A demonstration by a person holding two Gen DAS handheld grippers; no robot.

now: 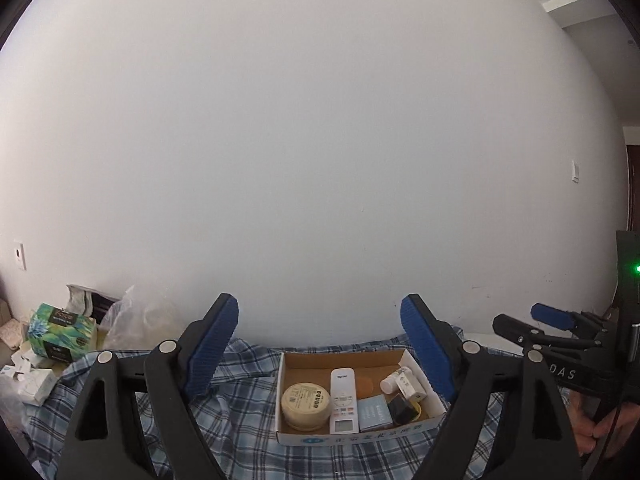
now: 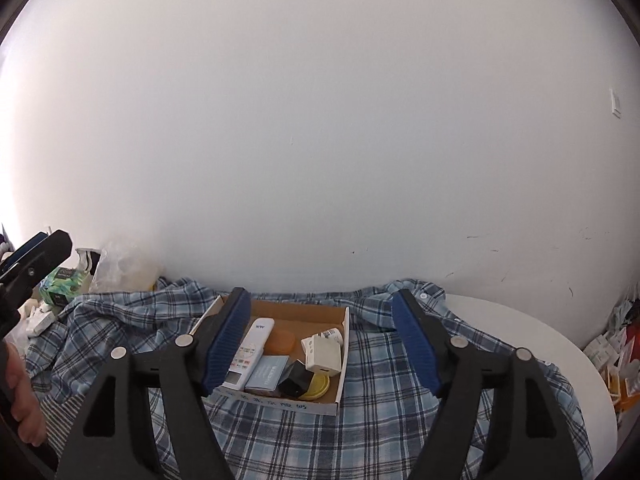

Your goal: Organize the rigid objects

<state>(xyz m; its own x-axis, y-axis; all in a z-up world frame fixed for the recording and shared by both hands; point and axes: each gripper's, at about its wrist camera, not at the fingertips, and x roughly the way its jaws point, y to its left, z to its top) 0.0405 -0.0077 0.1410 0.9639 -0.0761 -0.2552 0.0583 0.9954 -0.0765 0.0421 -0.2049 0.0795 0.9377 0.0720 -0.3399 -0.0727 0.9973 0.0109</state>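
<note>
A shallow cardboard box [image 1: 288, 436] [image 2: 343, 364] sits on a blue plaid cloth [image 1: 240, 432] [image 2: 384, 400]. In it lie a round cream tin [image 1: 306, 406], a white remote [image 1: 343, 398] [image 2: 250, 352], a pale blue card box [image 1: 374, 412] [image 2: 267, 374], a black object [image 1: 403, 408] [image 2: 295, 378], a white bottle [image 1: 394, 378], a cream box [image 2: 323, 354] and an orange disc [image 2: 281, 341]. My left gripper [image 1: 320, 344] is open and empty, above and before the box. My right gripper [image 2: 322, 340] is open and empty over the box; it also shows at the right of the left wrist view [image 1: 536, 322].
A green tissue box [image 1: 60, 332] [image 2: 64, 284], clear plastic bags [image 1: 128, 320] and small white packets [image 1: 28, 380] lie at the left by the white wall. A white round table [image 2: 552, 344] shows under the cloth. More packets [image 2: 616, 360] sit at the far right.
</note>
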